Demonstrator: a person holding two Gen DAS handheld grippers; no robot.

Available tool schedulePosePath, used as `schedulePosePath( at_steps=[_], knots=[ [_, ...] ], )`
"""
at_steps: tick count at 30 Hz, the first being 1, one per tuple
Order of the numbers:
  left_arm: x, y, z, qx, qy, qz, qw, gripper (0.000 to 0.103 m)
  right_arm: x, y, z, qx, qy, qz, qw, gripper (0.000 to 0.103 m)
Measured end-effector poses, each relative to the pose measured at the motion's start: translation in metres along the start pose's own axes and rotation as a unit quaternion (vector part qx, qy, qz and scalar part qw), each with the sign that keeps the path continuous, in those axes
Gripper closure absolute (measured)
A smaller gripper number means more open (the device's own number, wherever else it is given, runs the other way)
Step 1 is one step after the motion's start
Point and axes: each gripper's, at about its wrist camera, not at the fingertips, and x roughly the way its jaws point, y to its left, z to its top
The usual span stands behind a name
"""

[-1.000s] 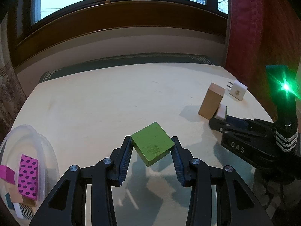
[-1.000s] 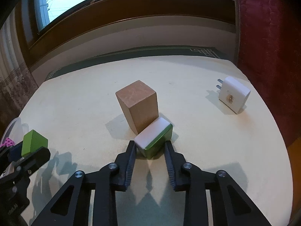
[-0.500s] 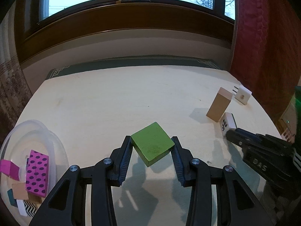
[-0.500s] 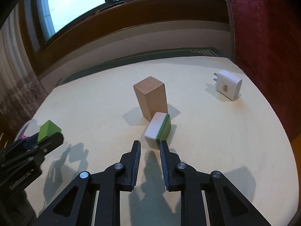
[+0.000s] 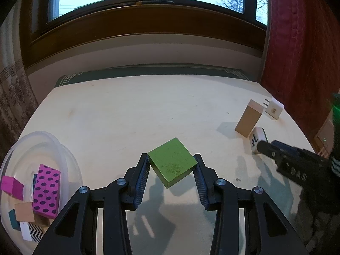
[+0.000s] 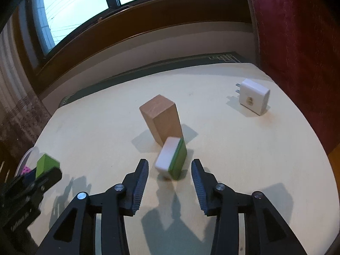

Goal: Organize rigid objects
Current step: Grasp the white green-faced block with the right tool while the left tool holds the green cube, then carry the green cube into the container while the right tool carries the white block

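A green block [image 5: 172,162] is held clamped between the jaws of the left gripper [image 5: 171,171], lifted clear of the worktop [image 5: 131,114], with its shadow cast below. The carrying step is judged to be in hand for this block: it is to be brought to the clear plastic bowl [image 5: 63,159] at the near left edge and let go above it.

In that bowl a pink polka-dotted block [image 5: 46,190], a plain pink block [image 5: 11,187], a tan cube [image 5: 24,212] and a zigzag-patterned piece [image 5: 35,232] are already gathered; a teal piece is partly hidden.

The right gripper [image 6: 169,173] is spread wide and empty, with the white-and-green mahjong tile [image 6: 172,158] standing just ahead of its tips, not touched. A grasp is judged to be in preparation; the jaws need to be advanced to either side of the tile and closed without toppling it.

Just behind the tile, close or touching, a tall wooden block [image 6: 162,120] stands upright. Farther right, well apart, a white plug adapter [image 6: 254,96] lies on the worktop.
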Motion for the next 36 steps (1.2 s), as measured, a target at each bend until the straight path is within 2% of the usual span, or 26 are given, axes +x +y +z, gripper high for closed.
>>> schedulePosePath(
  at_steps=[5, 7, 11, 16, 22, 36],
  knots=[
    [0.001, 0.002, -0.001, -0.003, 0.001, 0.001, 1.0000, 0.060, 0.017, 0.009, 0.007, -0.011, 0.014, -0.013, 1.000, 0.059],
    [0.001, 0.002, -0.001, -0.003, 0.001, 0.001, 1.0000, 0.060, 0.020, 0.012, 0.004, -0.016, 0.016, -0.030, 0.999, 0.072],
    [0.001, 0.005, 0.000, -0.009, -0.002, 0.002, 1.0000, 0.060, 0.017, 0.007, 0.002, -0.004, 0.013, -0.038, 0.999, 0.082],
    [-0.003, 0.009, 0.001, -0.014, -0.007, 0.006, 0.9999, 0.060, 0.006, 0.004, -0.006, 0.009, 0.011, -0.032, 0.999, 0.083],
    [-0.013, 0.017, 0.001, -0.018, -0.016, 0.010, 0.9997, 0.060, -0.013, 0.015, -0.014, 0.011, 0.002, -0.003, 1.000, 0.083],
    [-0.033, 0.059, -0.007, -0.048, -0.031, 0.044, 0.9974, 0.060, -0.028, 0.071, -0.018, -0.024, -0.003, 0.052, 0.998, 0.083]
  ],
)
